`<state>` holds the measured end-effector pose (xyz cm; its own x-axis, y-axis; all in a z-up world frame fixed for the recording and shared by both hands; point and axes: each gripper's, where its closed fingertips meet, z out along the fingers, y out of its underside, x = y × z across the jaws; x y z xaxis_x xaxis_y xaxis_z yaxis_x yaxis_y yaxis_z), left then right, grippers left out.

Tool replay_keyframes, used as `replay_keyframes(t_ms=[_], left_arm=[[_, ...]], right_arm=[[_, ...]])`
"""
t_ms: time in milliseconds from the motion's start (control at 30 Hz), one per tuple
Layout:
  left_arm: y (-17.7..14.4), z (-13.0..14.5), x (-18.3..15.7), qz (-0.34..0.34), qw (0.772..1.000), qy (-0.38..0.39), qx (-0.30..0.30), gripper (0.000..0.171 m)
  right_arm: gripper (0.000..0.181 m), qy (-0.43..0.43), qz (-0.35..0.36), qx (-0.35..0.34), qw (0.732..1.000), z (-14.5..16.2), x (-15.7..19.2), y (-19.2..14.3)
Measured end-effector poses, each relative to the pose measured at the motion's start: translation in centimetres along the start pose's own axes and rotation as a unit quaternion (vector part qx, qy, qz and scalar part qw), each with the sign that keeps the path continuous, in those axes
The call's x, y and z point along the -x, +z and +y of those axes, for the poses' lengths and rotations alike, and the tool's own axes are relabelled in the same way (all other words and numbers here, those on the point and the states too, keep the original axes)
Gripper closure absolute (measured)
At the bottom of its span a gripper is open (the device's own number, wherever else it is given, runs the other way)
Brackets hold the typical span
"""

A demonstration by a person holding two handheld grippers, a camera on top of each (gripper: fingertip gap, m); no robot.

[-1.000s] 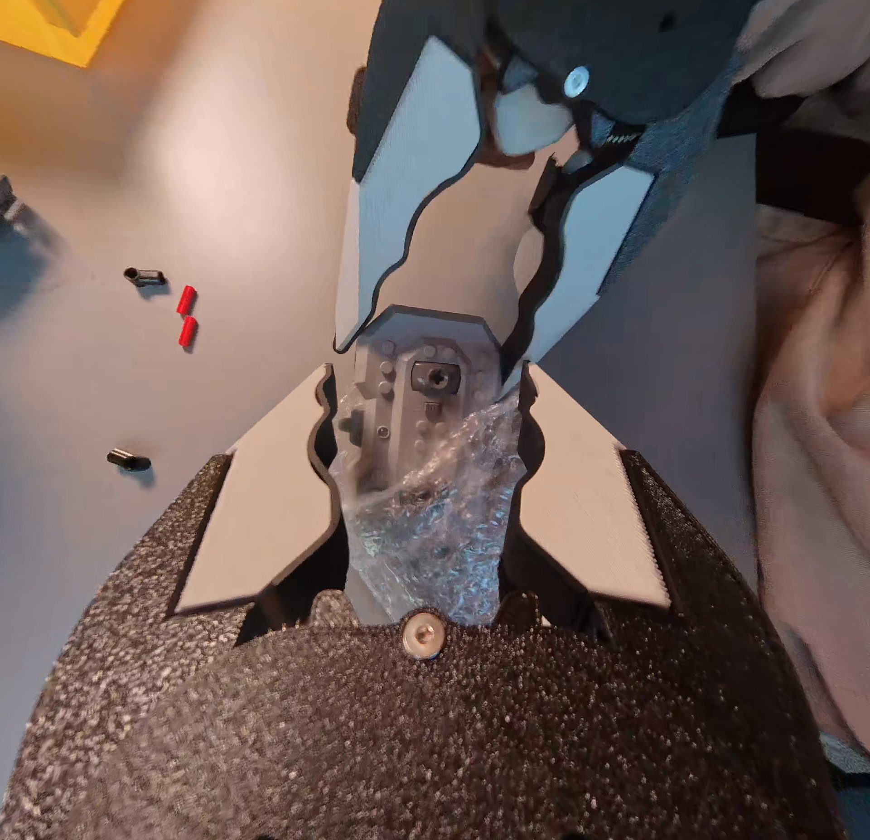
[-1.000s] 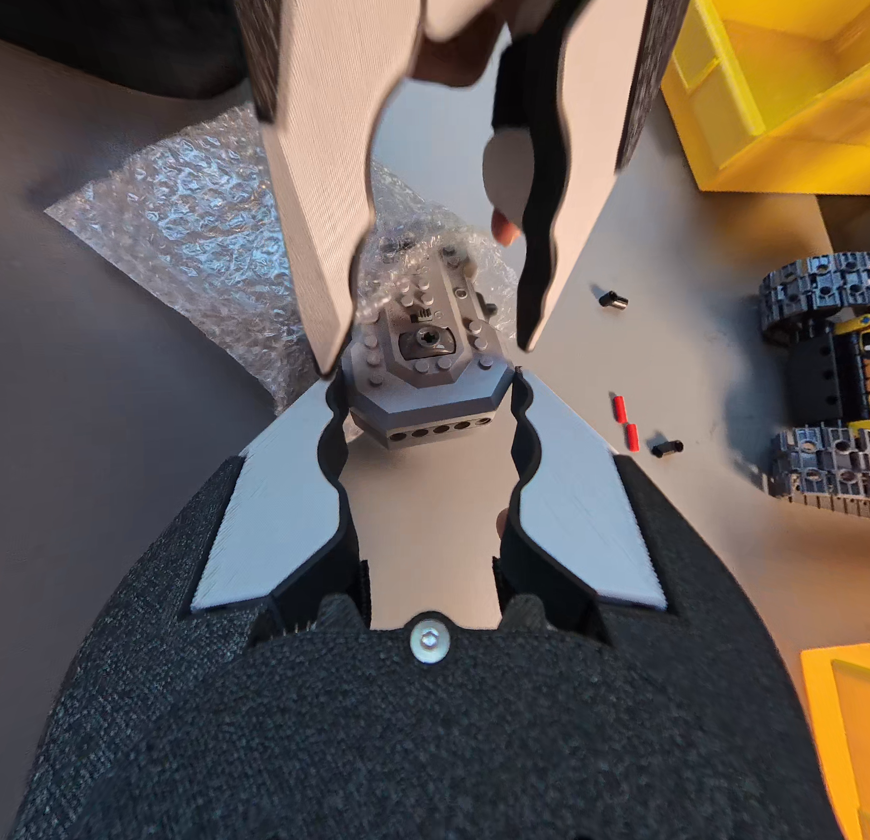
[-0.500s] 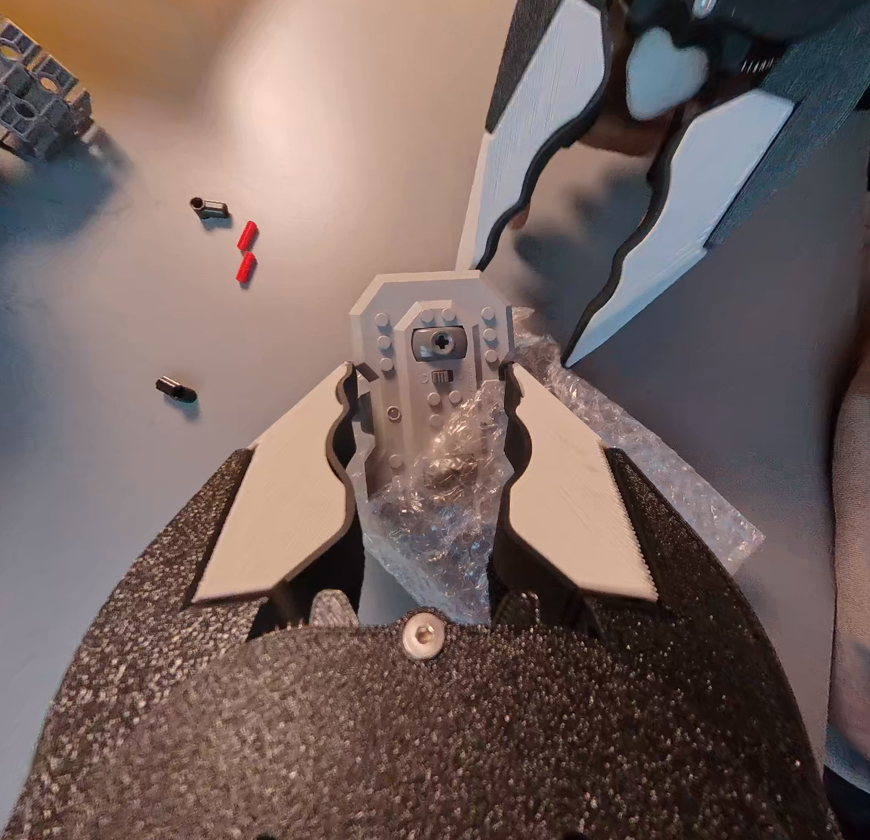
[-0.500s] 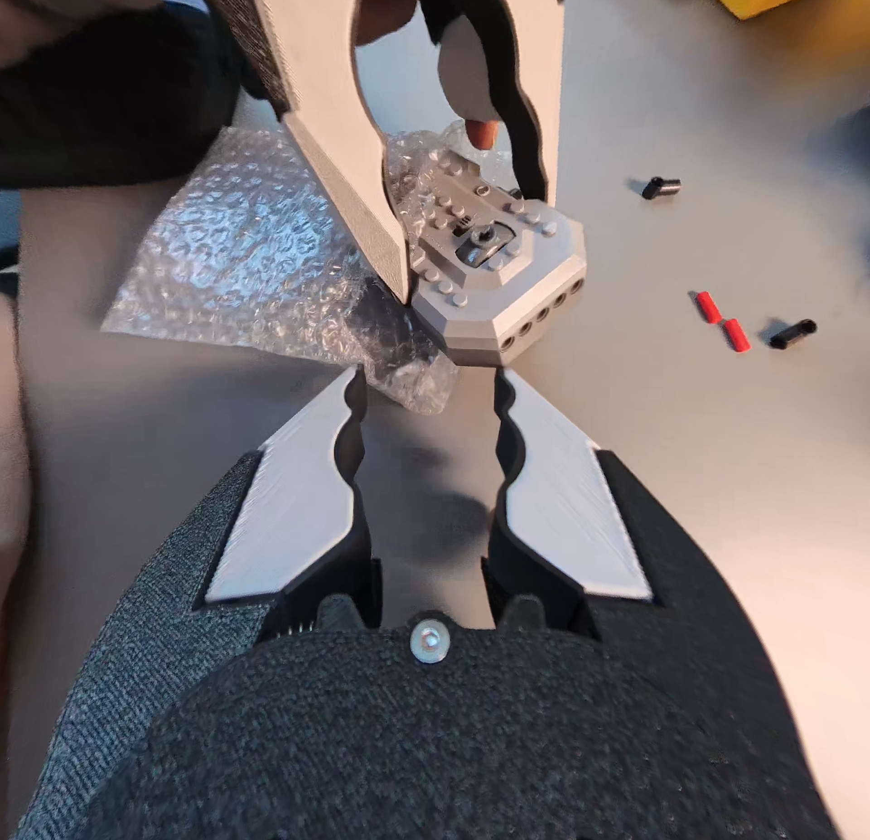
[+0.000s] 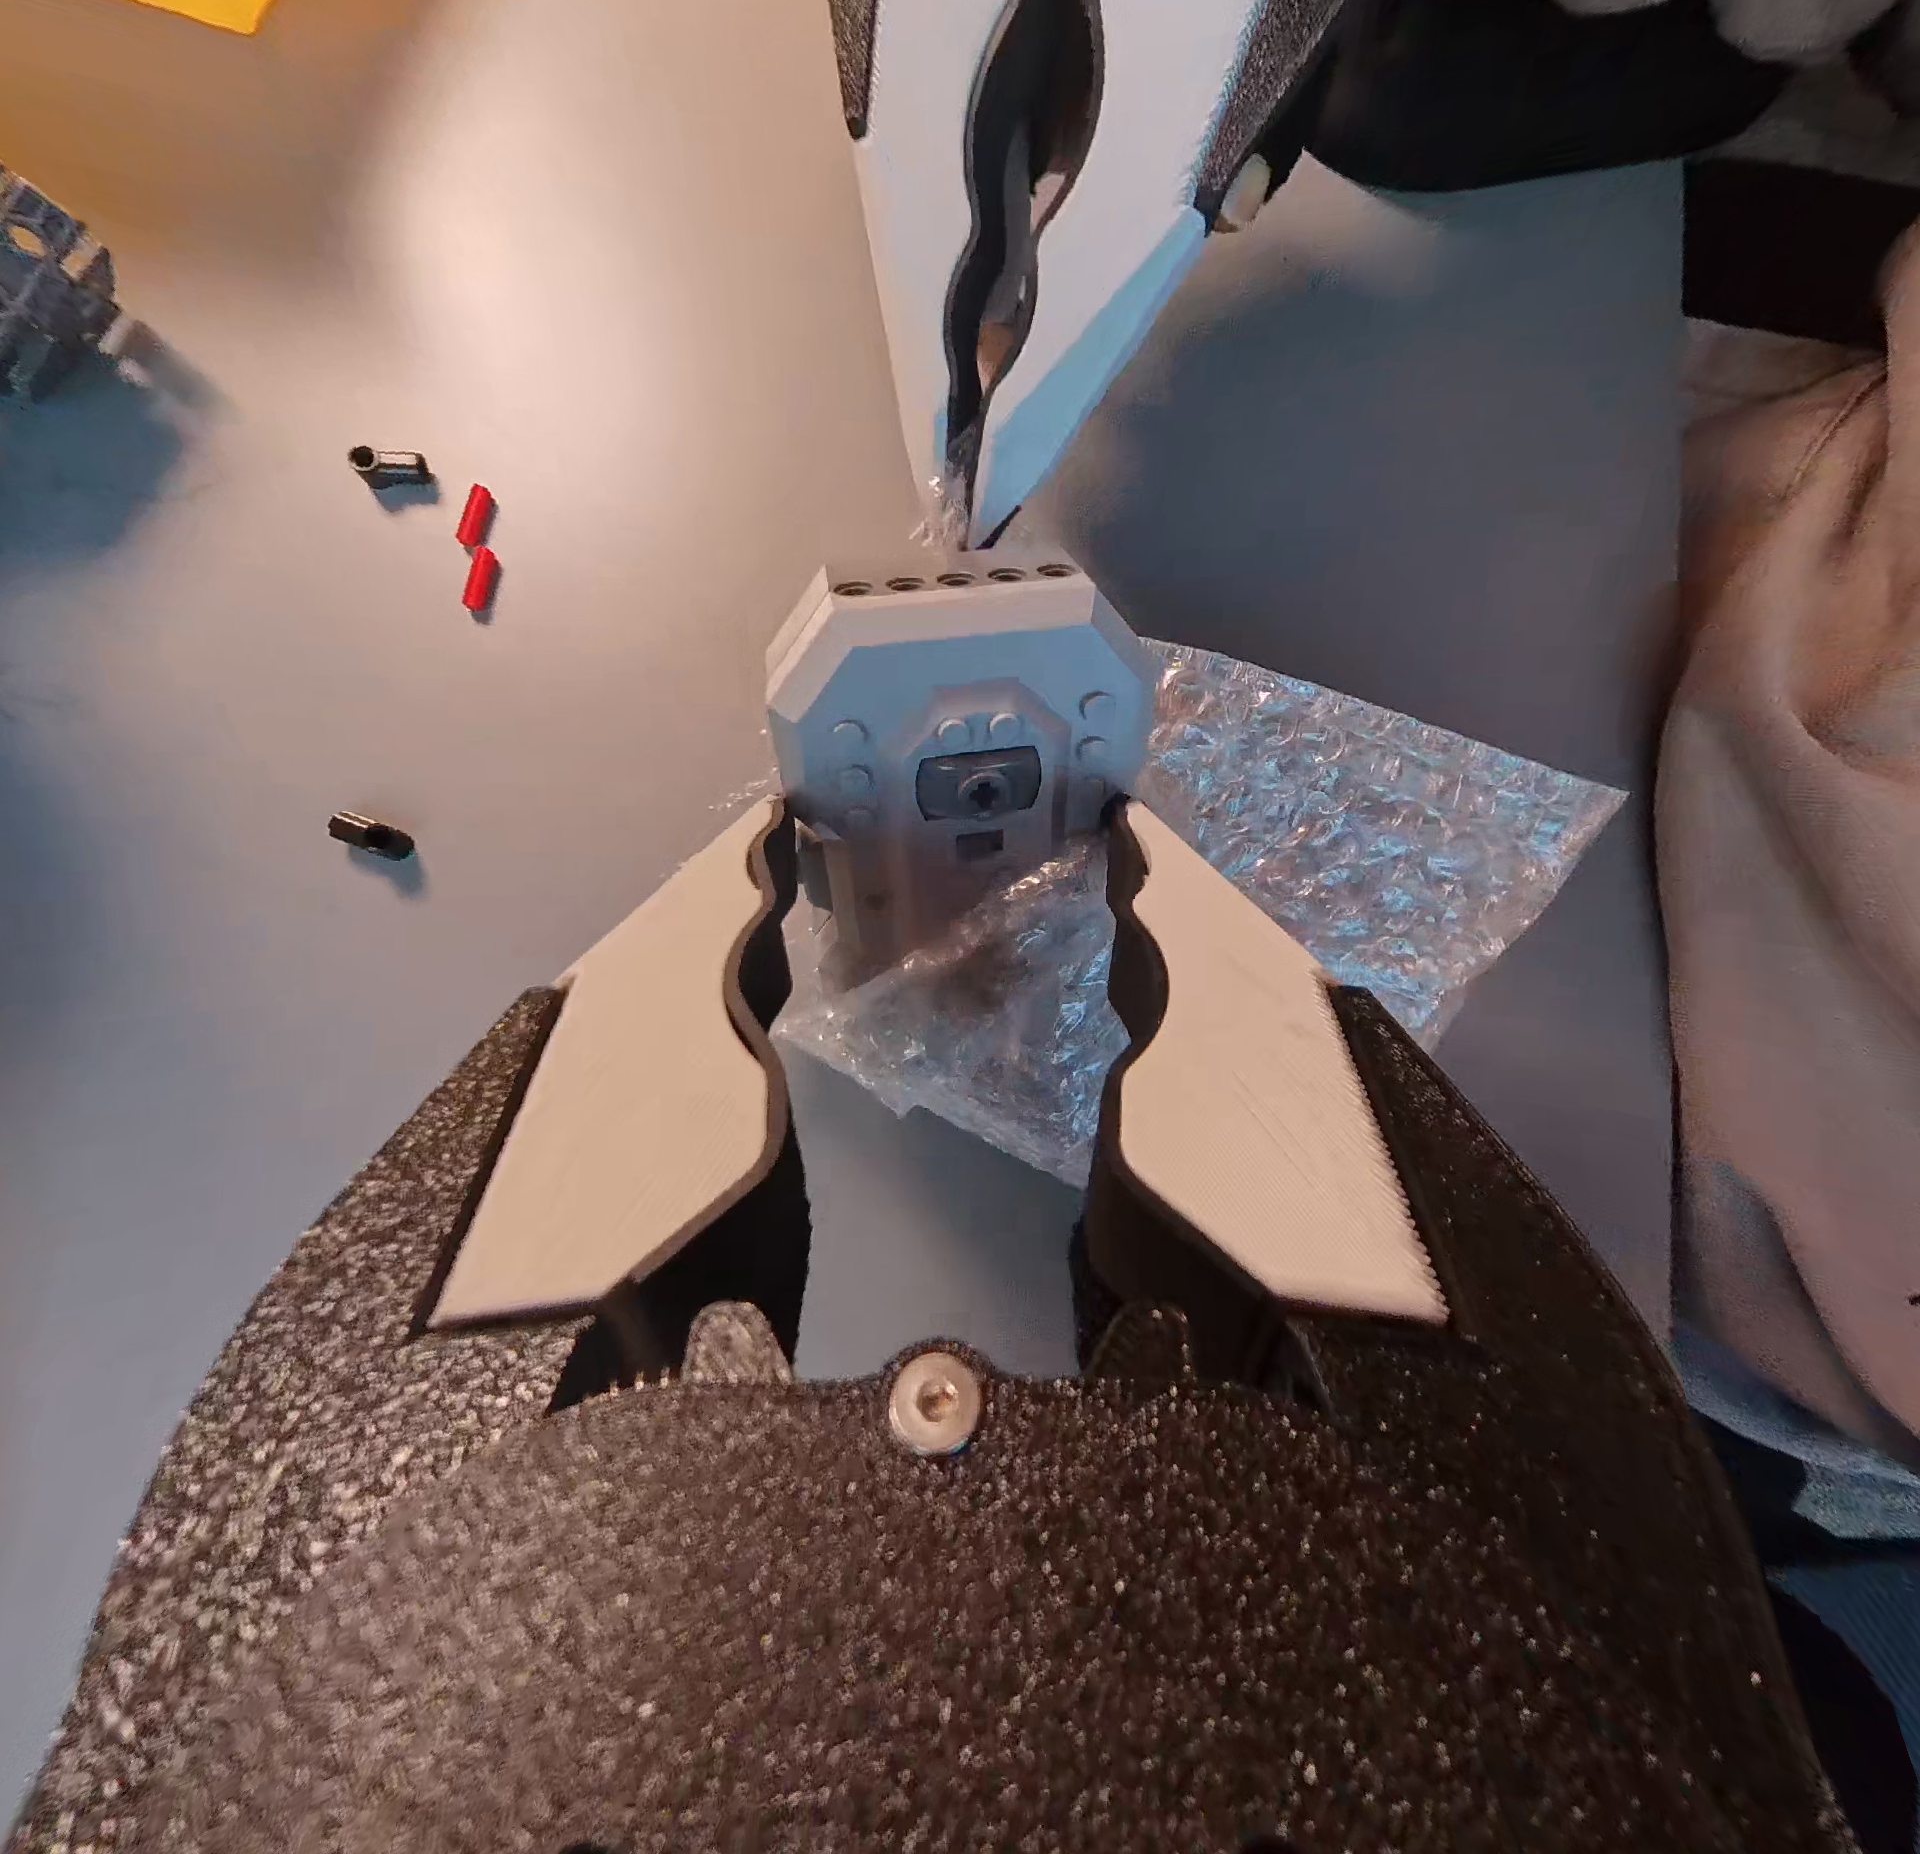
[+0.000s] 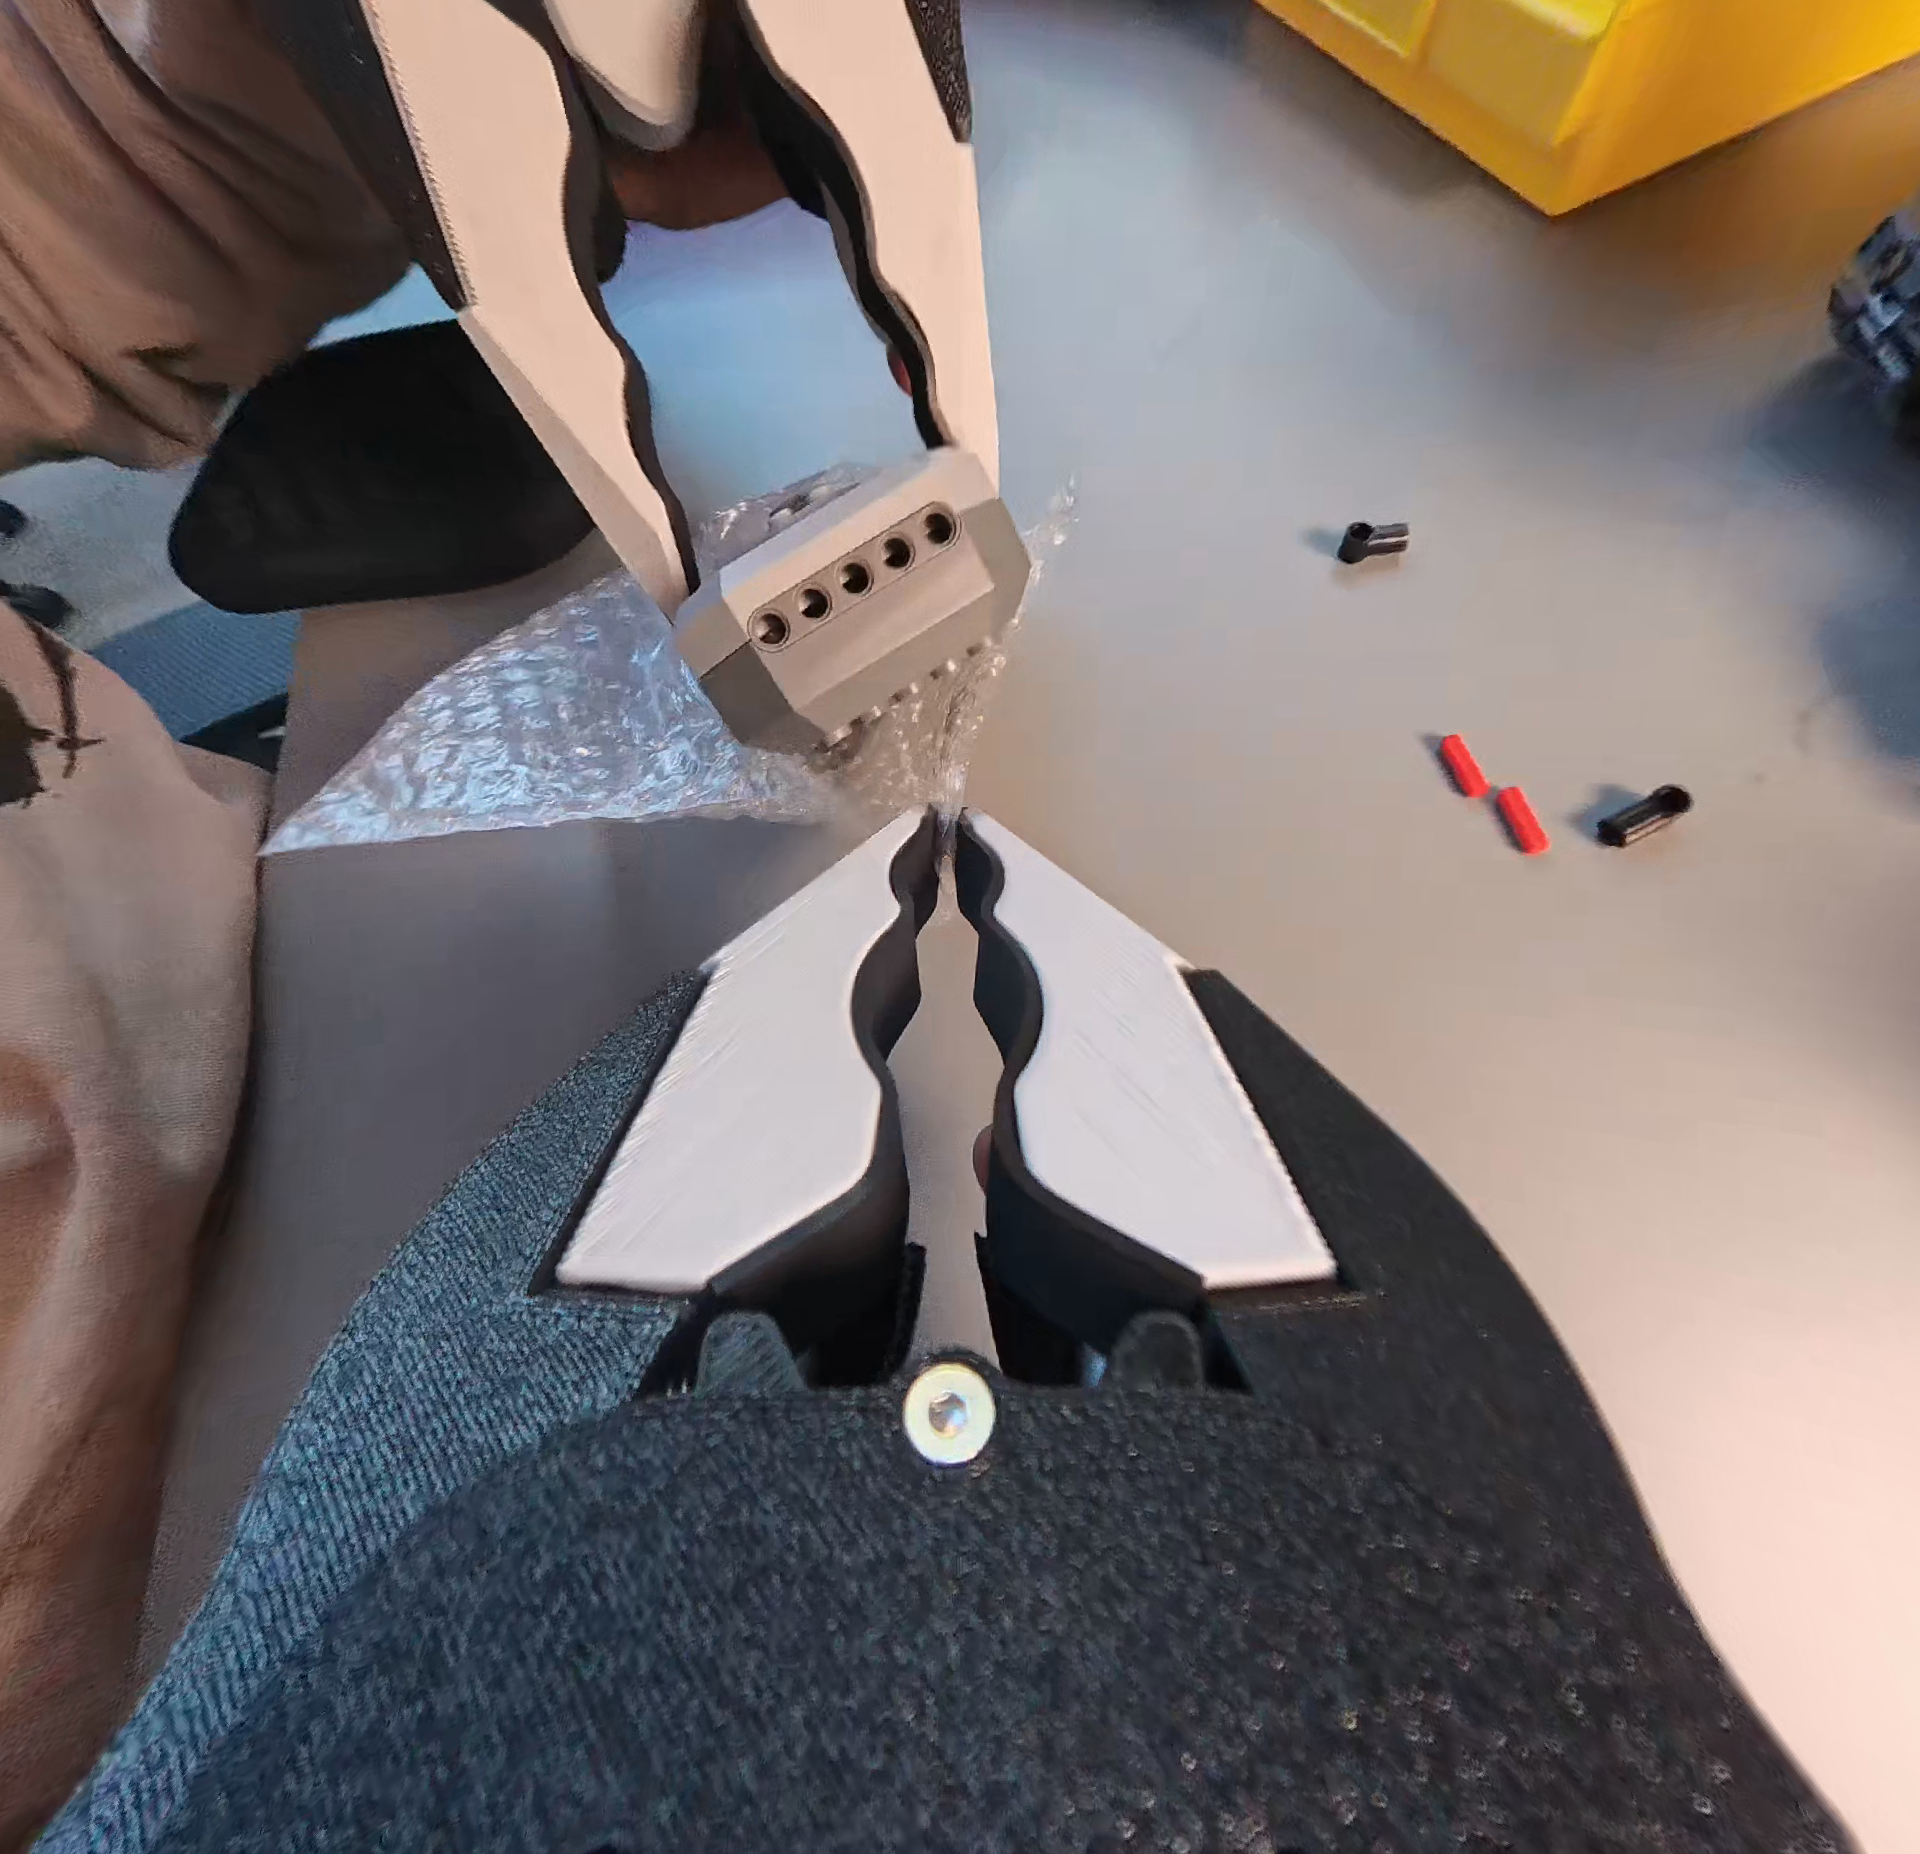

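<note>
Gripping a grey studded block (image 5: 961,755) with five holes along one end, the left gripper (image 5: 948,817) lifts it above the worktop (image 5: 520,246); the right gripper (image 6: 943,817) pinches its bubble wrap (image 6: 540,734) closed.

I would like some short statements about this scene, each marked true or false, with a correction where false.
1. The left hand-held gripper grips the grey studded block by its sides. True.
2. The right hand-held gripper is wide open. False: its tips are shut on a thin edge of the bubble wrap.
3. Two red pins lie on the table. True.
4. The grey studded block lies inside the yellow bin. False: it is held above the table, apart from the bin.
5. The block's end face shows a row of five holes. True.
</note>
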<state>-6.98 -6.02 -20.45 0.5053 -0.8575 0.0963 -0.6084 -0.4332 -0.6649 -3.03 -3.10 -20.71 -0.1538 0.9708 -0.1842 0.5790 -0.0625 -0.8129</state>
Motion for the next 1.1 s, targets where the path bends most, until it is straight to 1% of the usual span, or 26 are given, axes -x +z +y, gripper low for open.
replay_keyframes(t_ms=[33,100,133,167,233,267,300,367,467,500,567,633,667,700,733,767,800,833,867,900,1000,1100], left_arm=[[0.0,0.0,-0.1,0.005,1.000,0.004,0.012,0.112],[0.5,-0.2,-0.2,0.012,1.000,0.007,0.026,0.114],[0.9,-0.4,0.2,0.007,1.000,0.004,0.029,0.126],[1.3,-0.6,0.3,0.007,1.000,0.001,0.027,0.132],[1.9,-0.5,0.6,0.019,0.999,-0.024,0.032,0.131],[2.0,-0.5,0.7,0.024,0.999,-0.036,0.033,0.131],[2.1,-0.5,0.8,0.025,0.998,-0.041,0.031,0.131],[2.0,-0.5,0.8,0.031,0.998,-0.050,0.023,0.132],[1.5,0.0,1.4,0.035,0.996,-0.077,0.025,0.132],[1.0,0.0,1.8,0.023,0.997,-0.078,0.020,0.129],[-0.3,-0.9,2.1,0.013,0.997,-0.071,-0.011,0.126],[-1.7,-2.2,1.4,0.026,0.997,-0.057,-0.043,0.126],[-1.9,-2.5,0.9,0.033,0.998,-0.045,-0.043,0.127],[-1.8,-2.3,0.3,0.041,0.998,-0.030,-0.029,0.127],[-1.3,-1.7,-0.2,0.046,0.999,-0.014,-0.003,0.127],[-0.6,-1.2,-0.4,0.041,0.999,0.004,0.019,0.128],[0.3,-0.6,-0.6,0.038,0.998,0.019,0.041,0.132],[1.0,0.1,-0.9,0.039,0.997,0.033,0.064,0.145],[1.5,0.3,-1.0,0.032,0.995,0.051,0.075,0.162],[1.8,0.1,-1.3,0.028,0.995,0.066,0.072,0.167],[1.8,-1.0,-2.2,0.037,0.996,0.074,0.040,0.170],[1.1,-2.0,-3.0,0.059,0.996,0.066,-0.007,0.171]], right_arm=[[0.179,-0.007,0.010,0.001,1.000,-0.2,-0.3,0.1],[0.179,-0.028,0.055,0.018,0.998,0.3,-1.9,0.8],[0.179,-0.041,0.081,0.030,0.995,0.7,-2.7,1.2],[0.179,-0.055,0.103,0.044,0.992,1.3,-3.4,1.6],[0.178,-0.077,0.118,0.062,0.988,2.4,-3.8,1.9],[0.178,-0.074,0.118,0.056,0.989,2.5,-3.9,1.9],[0.175,-0.065,0.115,0.049,0.990,2.5,-3.9,1.7],[0.159,-0.056,0.109,0.045,0.991,2.5,-4.0,1.1],[0.143,-0.059,0.086,0.058,0.993,2.8,-3.7,0.0],[0.143,-0.073,0.080,0.065,0.992,3.0,-3.5,-0.4],[0.143,-0.105,0.078,0.073,0.989,3.3,-3.3,-1.4],[0.145,-0.129,0.040,0.062,0.989,3.1,-1.7,-2.0],[0.148,-0.130,0.013,0.055,0.990,2.9,-0.6,-1.9],[0.151,-0.125,-0.014,0.050,0.991,2.8,0.6,-1.7],[0.151,-0.121,-0.037,0.051,0.991,2.8,1.6,-1.2],[0.151,-0.119,-0.043,0.056,0.990,3.0,2.1,-0.6],[0.152,-0.119,-0.029,0.061,0.991,3.1,1.9,0.1],[0.155,-0.116,-0.012,0.065,0.991,3.1,1.4,0.6],[0.155,-0.105,-0.008,0.060,0.993,3.0,1.3,0.8],[0.155,-0.090,-0.016,0.056,0.994,2.8,1.5,0.7],[0.156,-0.078,-0.067,0.033,0.994,2.5,2.8,-0.1],[0.155,-0.069,-0.053,0.019,0.996,2.1,1.5,-1.1]])
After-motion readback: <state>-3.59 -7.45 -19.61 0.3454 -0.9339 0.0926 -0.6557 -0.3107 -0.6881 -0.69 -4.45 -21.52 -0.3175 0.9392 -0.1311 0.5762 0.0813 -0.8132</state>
